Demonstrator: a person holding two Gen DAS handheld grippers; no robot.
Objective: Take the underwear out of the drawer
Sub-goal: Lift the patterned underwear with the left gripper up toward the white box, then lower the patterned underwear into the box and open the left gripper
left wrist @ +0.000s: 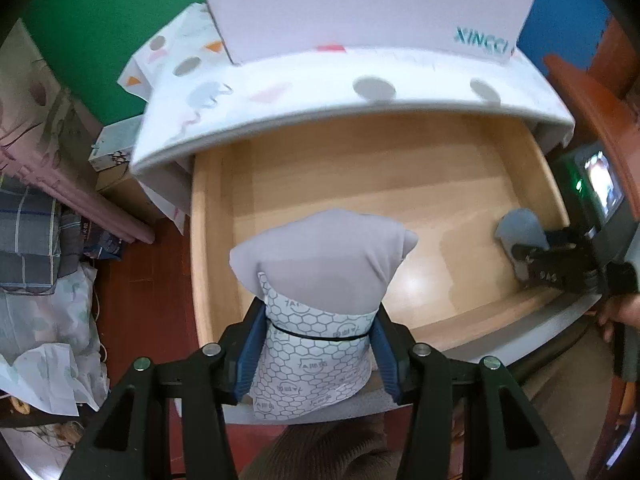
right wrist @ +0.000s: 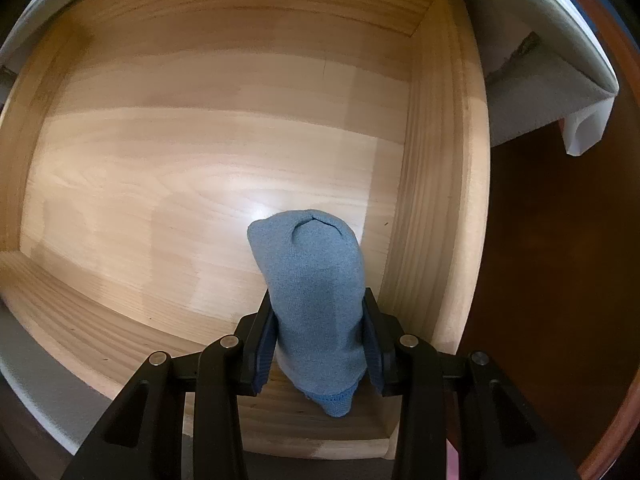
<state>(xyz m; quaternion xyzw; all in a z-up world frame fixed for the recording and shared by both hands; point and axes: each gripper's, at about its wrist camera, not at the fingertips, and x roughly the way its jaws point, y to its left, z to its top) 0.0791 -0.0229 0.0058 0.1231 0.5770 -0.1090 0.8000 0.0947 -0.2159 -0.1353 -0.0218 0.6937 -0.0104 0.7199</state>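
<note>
My left gripper [left wrist: 318, 340] is shut on a rolled grey underwear [left wrist: 320, 264] with a white hexagon-patterned band, held above the front of the open wooden drawer [left wrist: 440, 184]. My right gripper [right wrist: 318, 336] is shut on a rolled blue underwear [right wrist: 316, 300], low inside the drawer [right wrist: 200, 160] by its right wall. In the left wrist view the right gripper [left wrist: 532, 256] and its blue roll [left wrist: 520, 228] show at the drawer's right side. The drawer floor around both rolls is bare wood.
A white tabletop with a patterned cloth [left wrist: 360, 92] overhangs the drawer's back, with a white box [left wrist: 360, 4] on it. Bedding and folded clothes [left wrist: 32, 248] lie at the left. A red-brown floor [right wrist: 560, 260] is to the drawer's right.
</note>
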